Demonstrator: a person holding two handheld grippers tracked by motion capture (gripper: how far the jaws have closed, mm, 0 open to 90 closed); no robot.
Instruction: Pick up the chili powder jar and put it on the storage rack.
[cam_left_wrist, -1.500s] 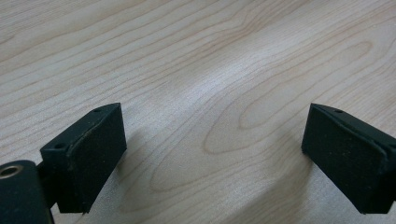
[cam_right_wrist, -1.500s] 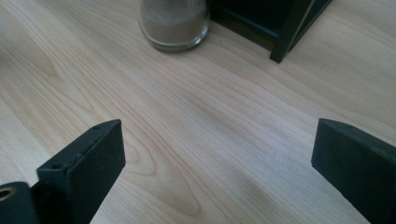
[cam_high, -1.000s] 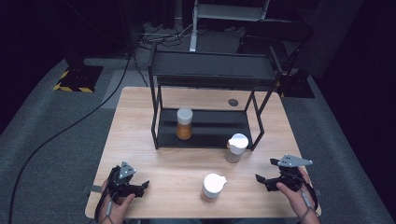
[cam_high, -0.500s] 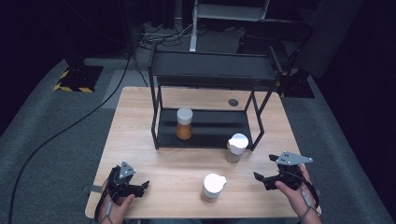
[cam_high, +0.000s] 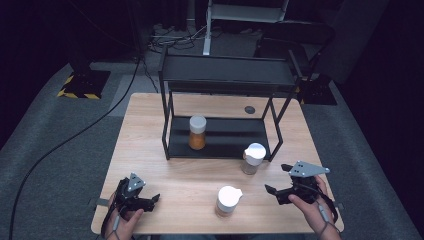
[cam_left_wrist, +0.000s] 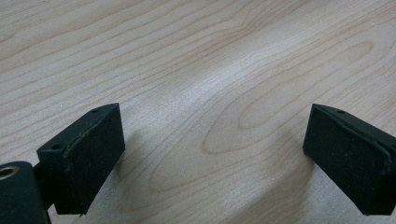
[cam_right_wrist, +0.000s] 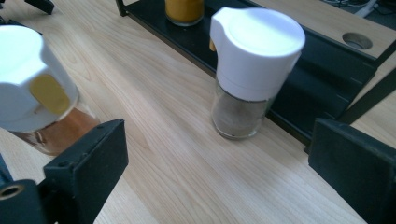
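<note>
Currently the right gripper (cam_high: 276, 183), jaws spread and empty, faces the grey spice jar (cam_right_wrist: 250, 70) beside the black rack (cam_high: 225, 145), ready to grasp; left gripper (cam_high: 154, 199) rests released.

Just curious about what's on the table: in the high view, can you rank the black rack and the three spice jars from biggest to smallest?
1. Black rack, by far the largest.
2. The three jars look about alike, so I won't rank them: the orange-filled jar on the rack's lower shelf, the grey-filled jar beside the rack, and the brown-filled jar nearest the camera.

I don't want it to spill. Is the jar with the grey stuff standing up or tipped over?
Standing up. The grey spice jar sits flat on the table, white cap on top, beside the black rack.
</note>
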